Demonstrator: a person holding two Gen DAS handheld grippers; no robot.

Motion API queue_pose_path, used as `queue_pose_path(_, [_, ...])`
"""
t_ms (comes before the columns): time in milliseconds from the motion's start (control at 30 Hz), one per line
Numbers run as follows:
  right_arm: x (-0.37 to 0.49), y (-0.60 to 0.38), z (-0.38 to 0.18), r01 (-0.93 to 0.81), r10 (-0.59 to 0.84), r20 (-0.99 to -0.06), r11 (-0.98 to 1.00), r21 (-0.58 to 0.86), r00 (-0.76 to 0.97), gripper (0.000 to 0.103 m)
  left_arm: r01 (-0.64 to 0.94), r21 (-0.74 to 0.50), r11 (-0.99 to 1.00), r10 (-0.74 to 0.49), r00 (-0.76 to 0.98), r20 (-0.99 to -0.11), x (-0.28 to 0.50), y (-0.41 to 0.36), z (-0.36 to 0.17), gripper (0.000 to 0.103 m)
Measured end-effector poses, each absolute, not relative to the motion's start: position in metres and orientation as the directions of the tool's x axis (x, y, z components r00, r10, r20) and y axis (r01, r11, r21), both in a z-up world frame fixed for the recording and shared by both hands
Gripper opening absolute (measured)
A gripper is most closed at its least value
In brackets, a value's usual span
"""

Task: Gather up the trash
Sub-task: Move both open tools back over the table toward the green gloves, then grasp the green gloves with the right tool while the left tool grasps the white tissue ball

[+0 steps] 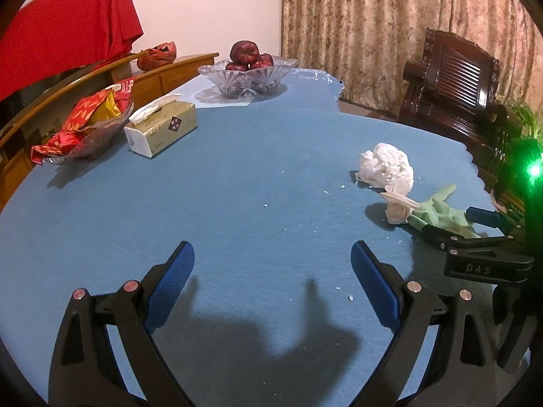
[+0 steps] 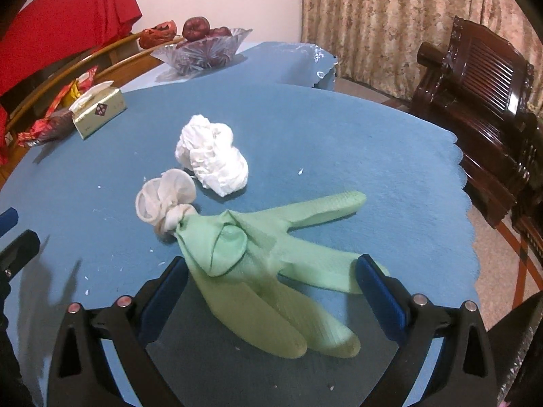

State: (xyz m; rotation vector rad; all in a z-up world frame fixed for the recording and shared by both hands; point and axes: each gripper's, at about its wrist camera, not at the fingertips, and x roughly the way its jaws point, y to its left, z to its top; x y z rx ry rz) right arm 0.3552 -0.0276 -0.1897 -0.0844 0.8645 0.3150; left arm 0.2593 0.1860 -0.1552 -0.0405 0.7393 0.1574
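The left tongs (image 1: pixel 272 264) stand wide apart over bare blue worktop (image 1: pixel 237 176) at the bottom of their frame, holding nothing. The right tongs (image 2: pixel 271 279) are also spread apart, their blue pads on either side of a pale green rubber glove (image 2: pixel 268 257) that lies flat at lower centre, its whitish cuff (image 2: pixel 163 203) bunched toward the left. Just above the cuff sits a crumpled white tissue wad (image 2: pixel 212 156), close to it; whether they touch I cannot tell. In the left view the letters "DAS" show on the other tool's black body at the right edge. At the upper left is a tissue box (image 1: pixel 161 129) with a dark diamond label, unreadable, beside red snack wrappers (image 1: pixel 81 125) with unclear print. Farther back, a glass bowl (image 1: pixel 247 74) holds dark red apples (image 1: pixel 246 56).
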Motion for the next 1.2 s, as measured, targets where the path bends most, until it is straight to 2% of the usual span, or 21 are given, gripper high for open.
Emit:
queue_pose_path(167, [0.361, -0.023, -0.193, -0.322, 0.245, -0.769, 0.945, 0.054, 0.591, 0.097, -0.157, 0.016, 0.988, 0.126, 0.726, -0.676, 0.260, 0.186, -0.157, 0.091])
queue_pose_path(333, [0.364, -0.025, -0.193, -0.327, 0.263, -0.767, 0.942, 0.073, 0.586, 0.088, -0.159, 0.014, 0.987, 0.126, 0.721, -0.681, 0.260, 0.184, -0.160, 0.091])
queue_pose_path(433, [0.362, -0.025, -0.191, -0.337, 0.281, -0.760, 0.937, 0.086, 0.587, 0.074, -0.161, 0.013, 0.987, 0.126, 0.720, -0.683, 0.260, 0.183, -0.160, 0.091])
queue_pose_path(600, [0.357, -0.027, -0.189, -0.361, 0.308, -0.758, 0.927, 0.103, 0.575, 0.041, -0.157, 0.016, 0.988, 0.125, 0.721, -0.681, 0.260, 0.181, -0.158, 0.091])
queue_pose_path(700, [0.353, -0.032, -0.188, -0.375, 0.341, -0.758, 0.917, 0.138, 0.556, 0.027, -0.153, 0.016, 0.988, 0.123, 0.724, -0.678, 0.260, 0.178, -0.156, 0.091])
queue_pose_path(833, [0.343, -0.036, -0.184, -0.385, 0.352, -0.755, 0.912, 0.142, 0.554, 0.024, -0.147, 0.012, 0.989, 0.116, 0.726, -0.678, 0.259, 0.170, -0.153, 0.091])
queue_pose_path(1200, [0.344, -0.079, -0.165, -0.284, 0.298, -0.734, 0.947, 0.148, 0.610, 0.024, -0.093, 0.003, 0.996, 0.071, 0.734, -0.676, 0.272, 0.138, -0.151, 0.091])
